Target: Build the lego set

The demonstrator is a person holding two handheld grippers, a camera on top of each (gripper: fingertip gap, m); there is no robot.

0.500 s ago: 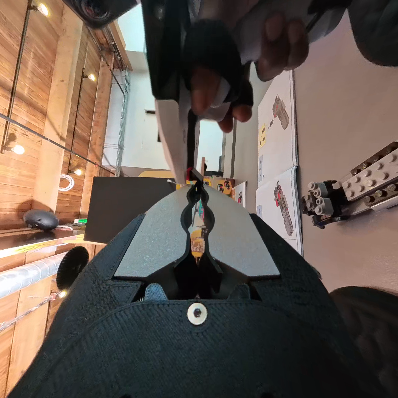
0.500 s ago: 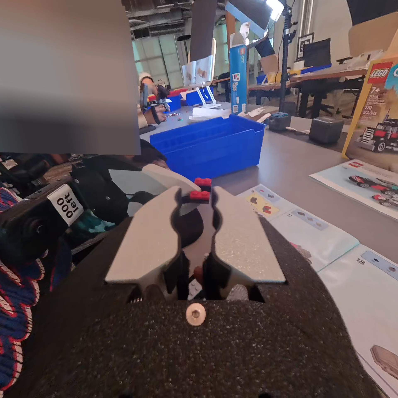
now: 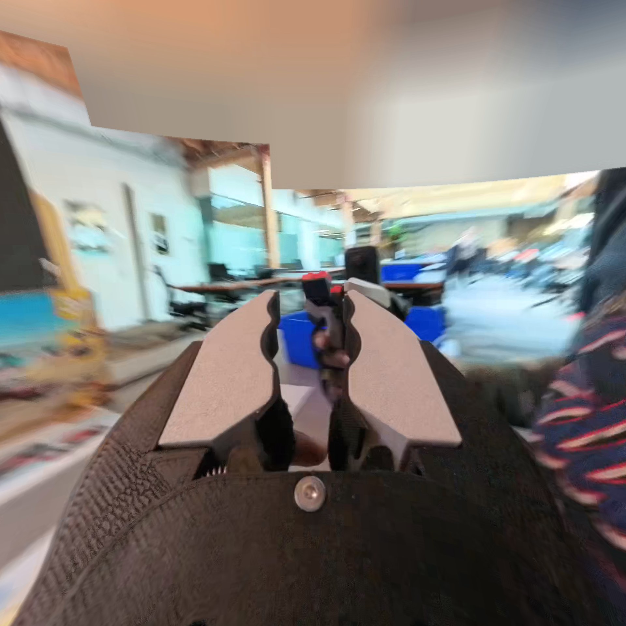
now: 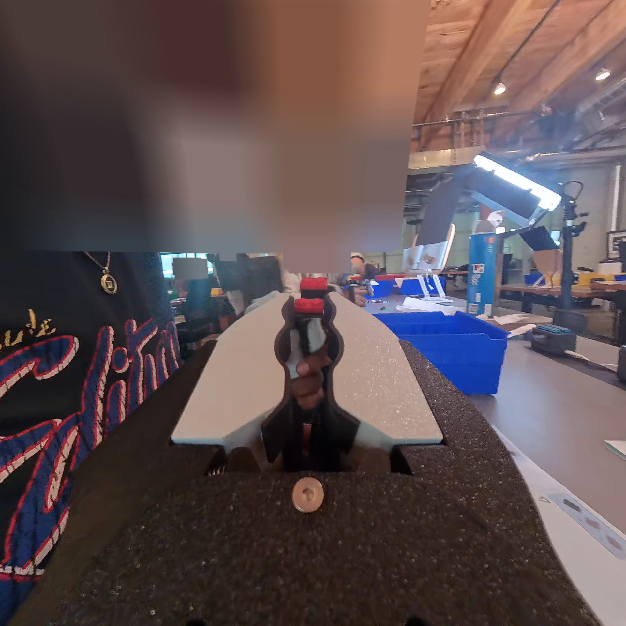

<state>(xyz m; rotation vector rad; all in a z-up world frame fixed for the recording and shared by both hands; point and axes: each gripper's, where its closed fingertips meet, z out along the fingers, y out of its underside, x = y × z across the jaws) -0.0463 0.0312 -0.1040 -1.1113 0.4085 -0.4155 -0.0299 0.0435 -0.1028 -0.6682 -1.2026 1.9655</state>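
Big blue bin [image 4: 450,352] sits on the table [image 4: 555,423] to my right, its inside hidden from here. My right gripper [image 4: 309,299] is pinched on the red-and-black brick piece [image 4: 310,301]; my left gripper [image 3: 311,298] stands parted, gripping nothing.

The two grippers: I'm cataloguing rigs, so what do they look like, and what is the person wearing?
Both the left gripper and the right gripper have pale grey fingers with wavy black inner pads, on a black textured body with a silver screw. The person wears a dark top with red-blue lettering and a pendant.
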